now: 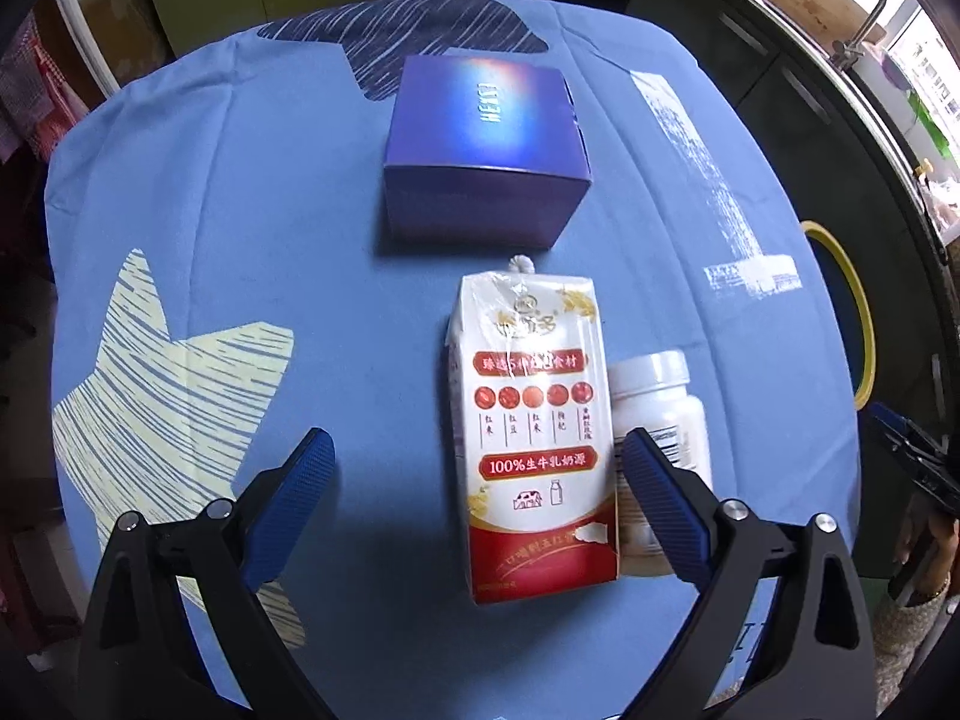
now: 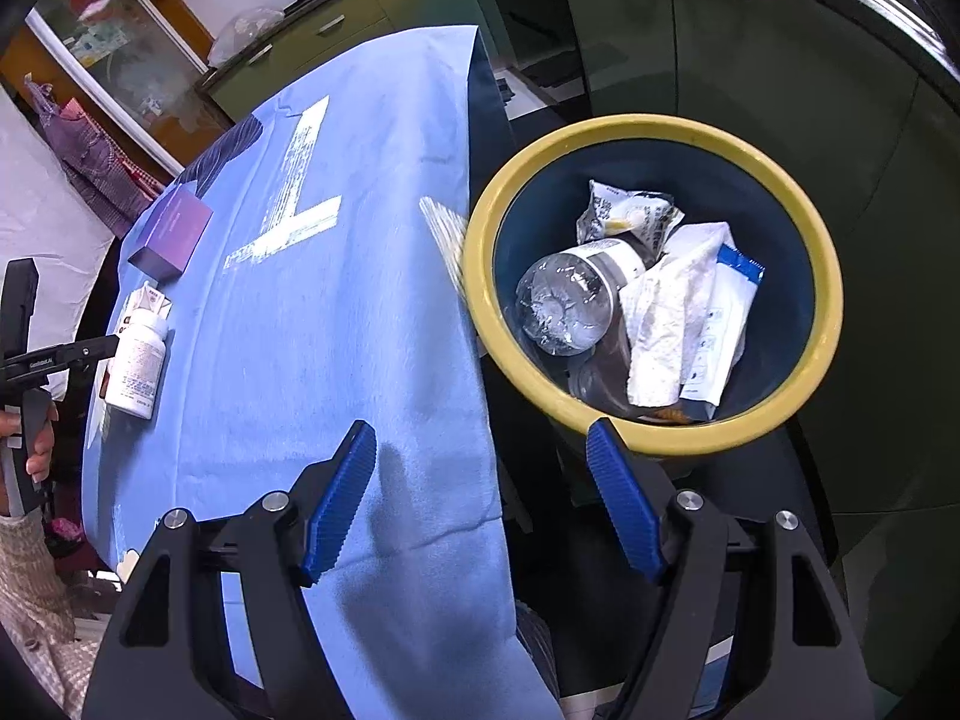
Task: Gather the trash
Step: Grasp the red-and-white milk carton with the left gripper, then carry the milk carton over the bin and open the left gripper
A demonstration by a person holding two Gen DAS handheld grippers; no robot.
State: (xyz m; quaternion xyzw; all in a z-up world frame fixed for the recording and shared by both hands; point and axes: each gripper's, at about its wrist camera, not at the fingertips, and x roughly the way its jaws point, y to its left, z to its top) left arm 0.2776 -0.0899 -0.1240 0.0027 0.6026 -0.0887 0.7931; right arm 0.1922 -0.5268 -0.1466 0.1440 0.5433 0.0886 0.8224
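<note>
A white and red milk carton (image 1: 531, 426) lies on the blue tablecloth, with a white pill bottle (image 1: 660, 408) beside it on the right and a purple box (image 1: 486, 150) behind. My left gripper (image 1: 477, 468) is open, its jaws straddling the carton's near part, right finger (image 1: 654, 498) between carton and bottle. My right gripper (image 2: 480, 474) is open and empty, over the table's edge beside the yellow-rimmed bin (image 2: 834, 276), which holds a clear bottle (image 2: 570, 294), crumpled paper and wrappers. The pill bottle (image 2: 138, 354), carton (image 2: 144, 300) and purple box (image 2: 171, 234) show far left in the right wrist view.
The blue cloth (image 1: 210, 192) with star and letter prints covers the table. The bin's rim (image 1: 864, 312) shows off the table's right edge. Green cabinets (image 2: 690, 42) and a counter stand behind. The left gripper's handle and hand (image 2: 30, 360) show at far left.
</note>
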